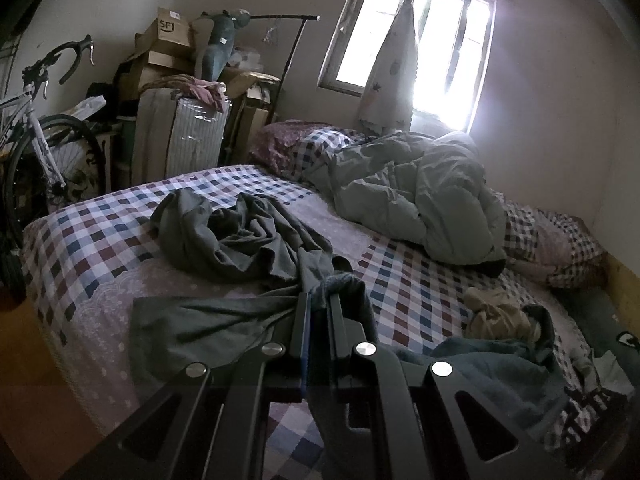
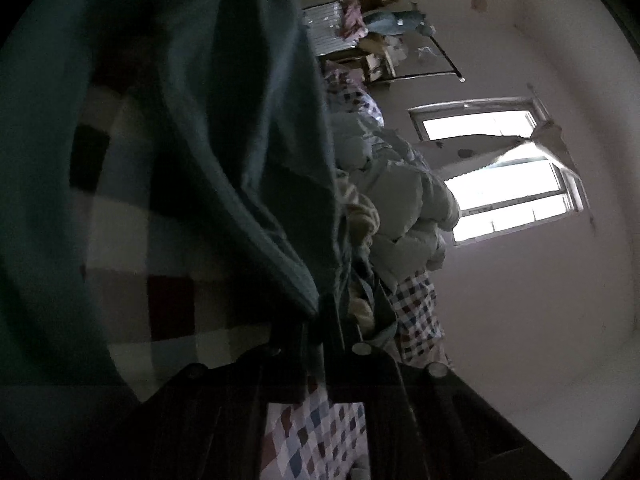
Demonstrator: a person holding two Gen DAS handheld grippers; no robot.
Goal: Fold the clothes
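Observation:
A dark grey-green garment (image 1: 240,240) lies crumpled on the checkered bed (image 1: 92,240). My left gripper (image 1: 319,300) is shut on a bunched edge of it near the bed's front. In the right wrist view, rolled sideways, my right gripper (image 2: 326,308) is shut on the same dark green cloth (image 2: 224,120), which hangs close across the lens and hides most of the left half. A teal towel-like cloth (image 1: 488,372) and a beige garment (image 1: 496,316) lie to the right of my left gripper.
A pale green duvet (image 1: 416,196) is heaped at the back of the bed, with pillows (image 1: 560,240) at the right. A bicycle (image 1: 36,140) and stacked boxes (image 1: 168,48) stand at the left. A bright window (image 1: 424,52) is behind.

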